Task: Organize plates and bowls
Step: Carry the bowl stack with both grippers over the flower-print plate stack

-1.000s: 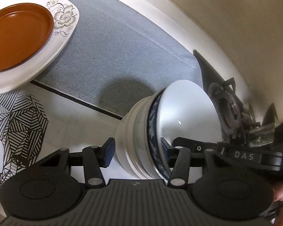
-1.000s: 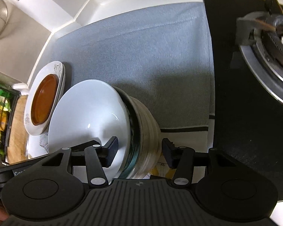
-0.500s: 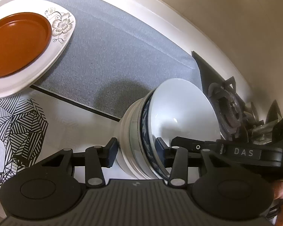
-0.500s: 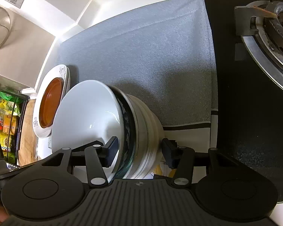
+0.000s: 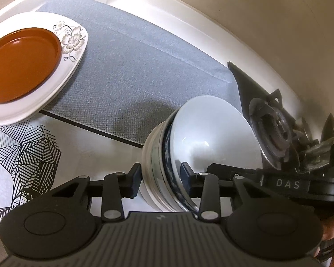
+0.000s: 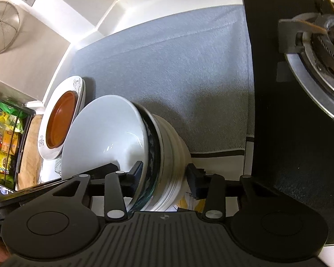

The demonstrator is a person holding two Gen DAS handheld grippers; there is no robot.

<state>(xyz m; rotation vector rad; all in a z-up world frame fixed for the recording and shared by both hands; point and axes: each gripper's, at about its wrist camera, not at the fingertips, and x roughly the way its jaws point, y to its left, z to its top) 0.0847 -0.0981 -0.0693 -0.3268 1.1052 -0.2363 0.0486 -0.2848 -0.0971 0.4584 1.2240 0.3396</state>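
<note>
The left gripper (image 5: pixel 160 181) and right gripper (image 6: pixel 164 176) each straddle the rim of a stack of bowls (image 5: pixel 167 166), jaws closing around it from opposite sides. In both views the outer pad seems to meet the stack; whether either grip is firm yet I cannot tell. Beyond the stack lies a grey mat (image 5: pixel 127 66) on the counter (image 5: pixel 113 155). Farther left, an orange plate (image 5: pixel 20 64) sits in a floral white plate (image 5: pixel 73 42). A gas burner (image 6: pixel 318 44) lies to the right.
</note>
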